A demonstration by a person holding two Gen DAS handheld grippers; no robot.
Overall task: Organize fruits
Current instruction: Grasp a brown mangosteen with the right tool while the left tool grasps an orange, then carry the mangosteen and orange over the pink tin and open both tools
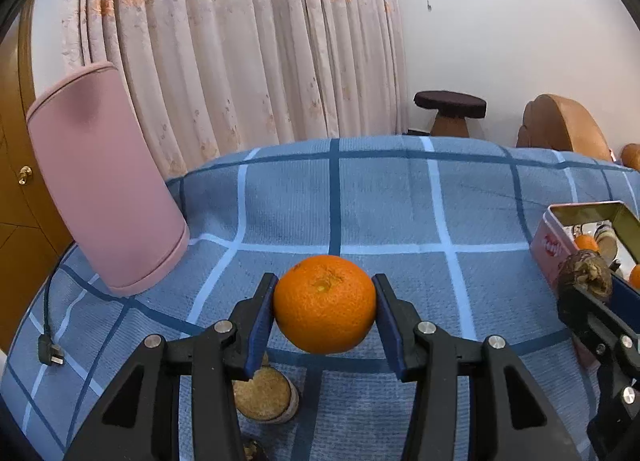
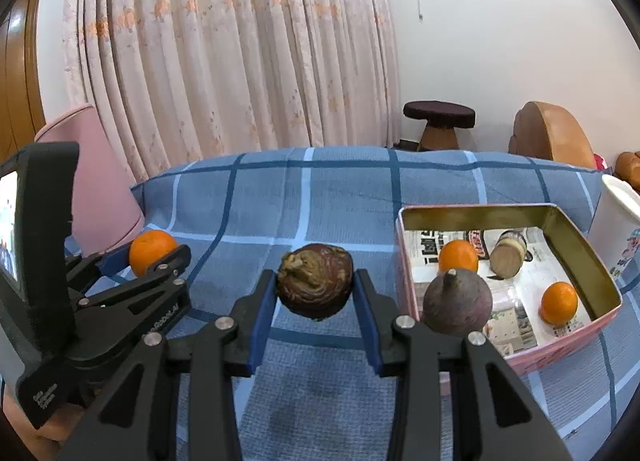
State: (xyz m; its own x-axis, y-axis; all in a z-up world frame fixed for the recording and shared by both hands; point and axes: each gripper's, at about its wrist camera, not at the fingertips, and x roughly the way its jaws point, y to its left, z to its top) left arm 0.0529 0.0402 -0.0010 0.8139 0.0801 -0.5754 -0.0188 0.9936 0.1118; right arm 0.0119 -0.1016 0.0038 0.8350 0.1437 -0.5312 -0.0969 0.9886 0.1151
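Holding now: you have a fruit clamped in each gripper, both lifted clear of the blue checked cloth (image 2: 320, 197).
Left gripper (image 1: 325, 301): your blue pads (image 1: 259, 321) press on either side of the orange (image 1: 325, 304), which hangs above the cloth. The right wrist view shows the same orange (image 2: 152, 252) pinched at the left edge.
Right gripper (image 2: 316, 285): its jaws are clamped on the brown fruit (image 2: 316, 280), a dark, wrinkled, round piece with a rough patch on top. In the left wrist view it sits far right (image 1: 586, 277).
Pink tin (image 2: 568, 341): open, on the cloth to the right of your right gripper, lined with printed paper. Inside lie two small oranges, one toward the back (image 2: 458, 256) and one near the front right (image 2: 559, 303), plus a cut tan piece (image 2: 507, 257) lying on its side.
Purple fruit (image 2: 458, 303): round with a short stem, at the tin's near left corner; you cannot tell whether it is inside or just outside the wall.
Tan round piece (image 1: 264, 395): on the cloth below your left gripper.
Pink cylinder (image 1: 106, 181): standing tilted at the cloth's left edge.
Black plug (image 1: 50, 349): lying on the cloth, far left.
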